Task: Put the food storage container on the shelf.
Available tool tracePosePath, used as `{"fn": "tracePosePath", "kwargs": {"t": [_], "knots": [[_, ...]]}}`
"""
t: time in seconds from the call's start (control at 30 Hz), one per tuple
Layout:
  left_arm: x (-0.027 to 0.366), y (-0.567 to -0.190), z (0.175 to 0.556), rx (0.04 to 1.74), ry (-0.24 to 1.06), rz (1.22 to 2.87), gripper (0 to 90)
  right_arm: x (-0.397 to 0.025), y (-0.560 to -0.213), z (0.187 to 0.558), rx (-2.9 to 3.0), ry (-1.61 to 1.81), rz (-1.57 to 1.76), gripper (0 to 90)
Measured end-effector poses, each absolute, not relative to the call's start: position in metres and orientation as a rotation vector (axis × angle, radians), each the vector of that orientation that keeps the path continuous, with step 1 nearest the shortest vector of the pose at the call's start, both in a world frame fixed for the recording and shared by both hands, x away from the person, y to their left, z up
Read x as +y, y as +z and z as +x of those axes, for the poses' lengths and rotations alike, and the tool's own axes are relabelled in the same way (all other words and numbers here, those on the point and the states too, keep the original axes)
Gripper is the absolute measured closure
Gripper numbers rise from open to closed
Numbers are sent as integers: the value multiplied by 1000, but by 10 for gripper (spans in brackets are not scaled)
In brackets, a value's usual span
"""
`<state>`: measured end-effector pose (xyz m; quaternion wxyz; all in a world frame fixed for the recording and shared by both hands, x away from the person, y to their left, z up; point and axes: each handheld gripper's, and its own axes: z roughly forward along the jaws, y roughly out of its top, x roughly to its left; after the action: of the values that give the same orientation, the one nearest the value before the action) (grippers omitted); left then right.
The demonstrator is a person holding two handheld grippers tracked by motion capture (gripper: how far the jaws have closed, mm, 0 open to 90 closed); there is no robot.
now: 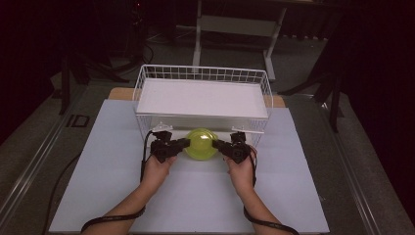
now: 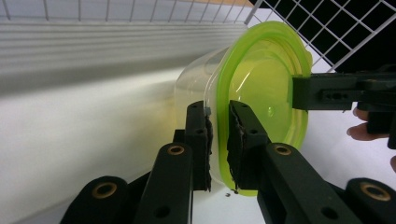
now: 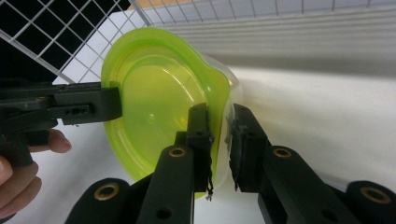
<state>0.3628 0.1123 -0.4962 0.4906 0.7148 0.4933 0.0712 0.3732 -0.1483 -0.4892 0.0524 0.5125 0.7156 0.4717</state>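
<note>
Glossy translucent lime plastic lid (image 2: 261, 88) on clear smooth plastic tub (image 2: 196, 88); matt black jaws with rough dark pads (image 2: 235, 140); behind them, white-coated wire basket (image 1: 203, 73); matt pale tabletop (image 1: 195, 196)

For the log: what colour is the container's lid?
Translucent yellow-green lid, clearest in the right gripper view.

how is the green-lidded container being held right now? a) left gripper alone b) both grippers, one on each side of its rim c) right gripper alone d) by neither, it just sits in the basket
b: in the high view the left gripper and right gripper clamp opposite sides of the container, in front of the wire basket; each gripper view has its fingers shut on the lid's rim.
</note>
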Motion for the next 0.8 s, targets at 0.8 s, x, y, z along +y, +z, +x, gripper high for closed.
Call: {"fn": "tracePosePath", "kwargs": {"t": [0.8], "knots": [[107, -502, 388, 1219, 293, 1680, 659, -136, -487, 396, 2029, 1357, 1584, 707]]}}
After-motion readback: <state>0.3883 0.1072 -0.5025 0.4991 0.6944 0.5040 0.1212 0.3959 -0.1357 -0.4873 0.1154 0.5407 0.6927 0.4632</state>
